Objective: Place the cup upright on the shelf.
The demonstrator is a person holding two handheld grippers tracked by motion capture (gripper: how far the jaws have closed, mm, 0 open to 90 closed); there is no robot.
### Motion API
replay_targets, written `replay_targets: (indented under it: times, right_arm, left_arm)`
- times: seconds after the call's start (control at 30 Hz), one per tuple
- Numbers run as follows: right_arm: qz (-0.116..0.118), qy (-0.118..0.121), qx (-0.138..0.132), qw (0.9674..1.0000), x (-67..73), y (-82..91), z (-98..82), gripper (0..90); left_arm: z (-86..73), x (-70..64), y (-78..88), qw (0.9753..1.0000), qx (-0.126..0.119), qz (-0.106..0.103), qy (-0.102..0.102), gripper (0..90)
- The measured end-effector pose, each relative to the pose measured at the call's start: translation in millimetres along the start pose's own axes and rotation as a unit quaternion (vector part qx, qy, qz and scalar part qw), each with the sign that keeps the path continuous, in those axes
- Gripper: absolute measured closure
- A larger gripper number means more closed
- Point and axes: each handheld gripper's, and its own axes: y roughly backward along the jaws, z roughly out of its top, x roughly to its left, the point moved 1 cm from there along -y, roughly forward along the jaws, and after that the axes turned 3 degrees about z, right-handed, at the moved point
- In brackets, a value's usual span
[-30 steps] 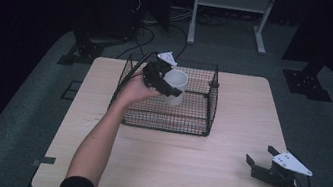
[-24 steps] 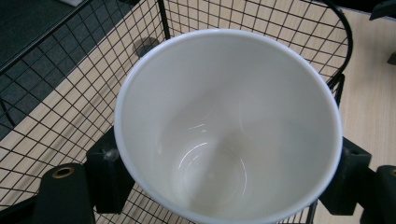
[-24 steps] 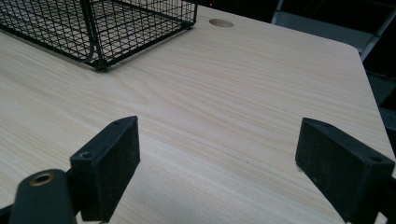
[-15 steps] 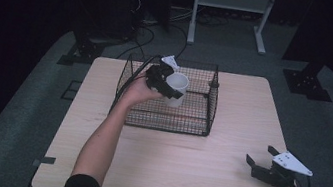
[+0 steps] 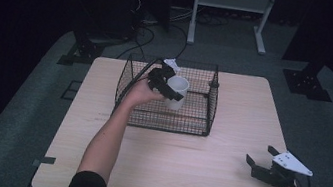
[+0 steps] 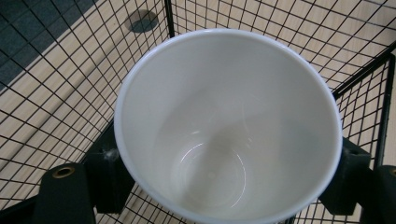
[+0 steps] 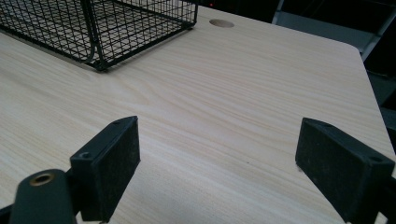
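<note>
High view: left gripper (image 5: 168, 84) is inside the black wire basket (image 5: 202, 124) at the far middle of the wooden table (image 5: 183, 167). Its jaws are clamped on a white cup (image 5: 176, 91), one to each side of the wall. Cup is upright, mouth up, within the basket's left half; whether its base rests on the basket floor is hard to judge from this angle. Right gripper (image 5: 265, 162) sits over the near right corner of the table, well apart from the basket, jaws spread wide, nothing between them.

Left gripper view: looks straight down into the white cup (image 6: 224, 126); inside is bare. A black pad presses on the cup wall at lower left and another at right. Basket mesh (image 6: 56, 93) surrounds the cup, table wood showing through it.

Right gripper view: both black jaws stand far apart over bare table (image 7: 224, 107), holding nothing. A corner of the basket (image 7: 98, 28) lies at upper left, well clear of the jaws.
</note>
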Motion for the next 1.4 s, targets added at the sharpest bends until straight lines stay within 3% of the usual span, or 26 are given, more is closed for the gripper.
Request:
replay_targets:
  times: [0.7, 1.4]
  right_arm:
    - [0.001, 0.000, -0.001, 1.0000, 0.0, 0.3, 0.0, 13.1]
    - [0.003, -0.005, -0.005, 1.0000, -1.3, 1.1, 0.0, 13.1]
  left_arm:
    - [-5.7, 6.0, -17.1, 0.9998, 0.011, -0.017, 0.003, 20.8]
    - [-15.8, 7.1, -32.6, 0.9985, 0.049, -0.025, 0.007, 20.8]
